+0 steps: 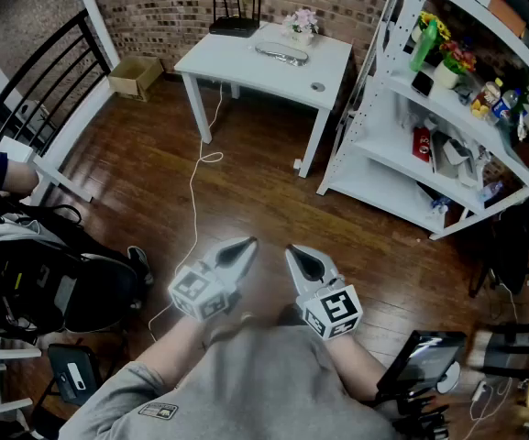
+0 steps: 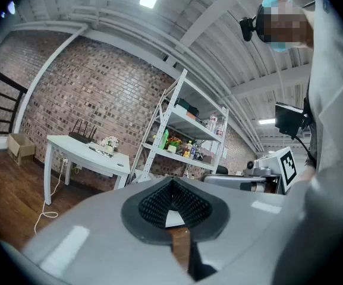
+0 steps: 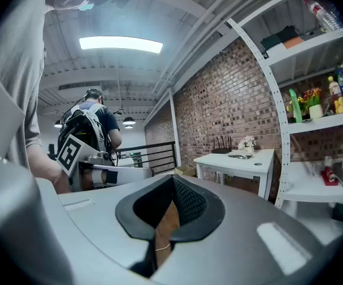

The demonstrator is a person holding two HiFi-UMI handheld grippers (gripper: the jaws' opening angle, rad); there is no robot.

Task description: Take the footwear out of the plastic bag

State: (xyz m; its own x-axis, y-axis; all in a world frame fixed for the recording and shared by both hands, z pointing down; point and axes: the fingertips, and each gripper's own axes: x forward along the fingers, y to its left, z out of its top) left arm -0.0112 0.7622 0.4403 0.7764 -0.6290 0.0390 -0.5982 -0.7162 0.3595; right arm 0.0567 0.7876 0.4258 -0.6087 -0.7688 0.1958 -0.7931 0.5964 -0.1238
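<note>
Left gripper (image 1: 243,246) and right gripper (image 1: 295,254) held at chest, jaws closed on nothing; probably a ready pose. Plastic bag and footwear not visible, possibly out of frame. Beyond: bare floor, bench (image 1: 246,70), shelf (image 1: 385,168).

Lab studio — brick wall (image 1: 177,3), white shelving (image 1: 370,178), router (image 1: 235,26)
</note>
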